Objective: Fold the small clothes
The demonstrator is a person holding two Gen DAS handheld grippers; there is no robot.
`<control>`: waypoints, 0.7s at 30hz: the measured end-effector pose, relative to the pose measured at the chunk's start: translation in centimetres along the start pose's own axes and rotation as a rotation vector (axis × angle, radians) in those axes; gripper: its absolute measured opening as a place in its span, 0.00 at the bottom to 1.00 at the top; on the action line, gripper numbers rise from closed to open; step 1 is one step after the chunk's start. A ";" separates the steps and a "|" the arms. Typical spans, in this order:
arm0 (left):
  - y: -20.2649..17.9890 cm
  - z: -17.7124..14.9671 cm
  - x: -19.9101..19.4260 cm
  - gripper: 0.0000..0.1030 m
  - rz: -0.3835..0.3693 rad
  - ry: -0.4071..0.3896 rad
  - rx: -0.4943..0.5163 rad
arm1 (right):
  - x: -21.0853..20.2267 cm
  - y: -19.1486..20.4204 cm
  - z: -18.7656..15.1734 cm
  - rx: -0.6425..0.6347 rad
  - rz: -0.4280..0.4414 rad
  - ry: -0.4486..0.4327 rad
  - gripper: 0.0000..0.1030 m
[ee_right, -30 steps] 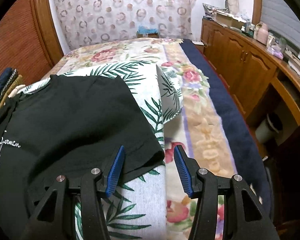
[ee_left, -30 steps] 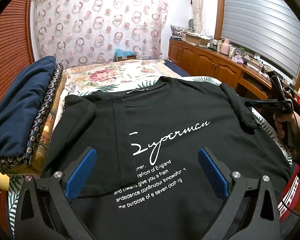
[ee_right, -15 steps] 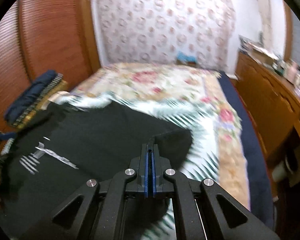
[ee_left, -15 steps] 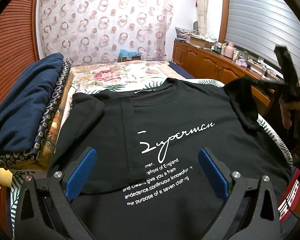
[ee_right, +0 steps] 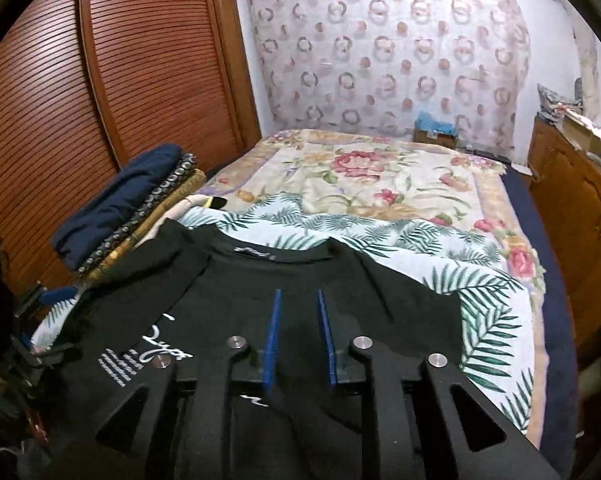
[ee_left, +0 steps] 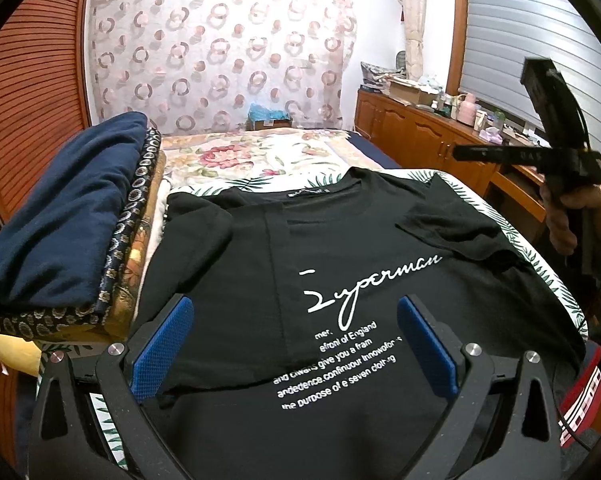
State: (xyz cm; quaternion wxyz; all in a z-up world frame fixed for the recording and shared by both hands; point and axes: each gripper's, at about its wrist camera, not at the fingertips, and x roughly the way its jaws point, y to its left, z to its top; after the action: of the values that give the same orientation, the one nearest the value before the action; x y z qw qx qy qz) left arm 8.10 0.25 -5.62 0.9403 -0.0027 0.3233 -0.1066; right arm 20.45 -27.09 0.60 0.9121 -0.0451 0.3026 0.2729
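A black T-shirt (ee_left: 340, 248) with white "Superman" print lies face up on the bed. Its left side and sleeve (ee_left: 204, 220) are folded inward. The right sleeve (ee_left: 440, 220) also lies folded onto the chest. My left gripper (ee_left: 294, 304) hovers wide open over the shirt's lower half with nothing between its pads. A hand (ee_left: 560, 216) holds my right gripper (ee_left: 460, 153) above the shirt's right edge. In the right wrist view, the right gripper (ee_right: 298, 296) has a narrow gap and its jaws are opening. They hold nothing, and the T-shirt (ee_right: 400, 304) lies below.
A stack of folded clothes (ee_left: 60, 216) with a navy piece on top sits left of the shirt. The leaf-print sheet (ee_right: 480, 300) and floral bedspread (ee_right: 360, 176) stretch beyond. Wooden cabinets (ee_left: 420, 136) line the right wall, and a louvred wardrobe door (ee_right: 100, 80) stands on the left.
My right gripper shut on the right sleeve, lifted it and carried it left over the shirt, then let go. The sleeve now lies on the chest. The left gripper stayed put.
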 end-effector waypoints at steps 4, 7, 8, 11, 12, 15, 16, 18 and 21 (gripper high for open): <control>0.7 0.3 0.2 0.99 0.015 -0.005 -0.004 | -0.6 -0.5 -1.1 -0.001 -0.064 0.028 0.24; 1.5 0.6 0.2 0.99 0.030 -0.009 -0.018 | -0.9 -0.6 -2.1 0.003 -0.105 0.074 0.24; 1.6 0.6 0.2 0.99 0.032 -0.010 -0.021 | -1.2 -0.7 -2.8 0.002 -0.111 0.090 0.24; 2.0 0.5 0.0 0.99 0.038 -0.014 -0.029 | -1.8 0.1 -4.1 -0.011 -0.103 0.116 0.24; 2.0 0.5 0.0 0.99 0.038 -0.015 -0.031 | -2.0 0.6 -4.4 -0.016 -0.103 0.123 0.24; 2.0 0.4 -0.2 0.99 0.033 -0.015 -0.035 | -3.0 1.7 -5.6 -0.022 -0.084 0.138 0.24; 1.9 0.4 -0.2 0.99 0.031 -0.015 -0.032 | -3.6 2.0 -5.7 -0.022 -0.075 0.141 0.24; 1.8 0.3 -0.2 0.99 0.032 -0.014 -0.026 | -4.1 2.6 -6.1 -0.027 -0.064 0.154 0.26; 1.7 0.4 -0.1 0.99 0.032 -0.013 -0.022 | -4.2 2.8 -6.4 -0.041 -0.073 0.181 0.29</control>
State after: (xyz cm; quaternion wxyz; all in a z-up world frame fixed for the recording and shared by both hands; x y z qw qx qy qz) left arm 8.55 1.92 -5.38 0.9439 -0.0089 0.3182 -0.0881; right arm 12.80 -28.24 -1.90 0.8892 -0.0990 0.3763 0.2406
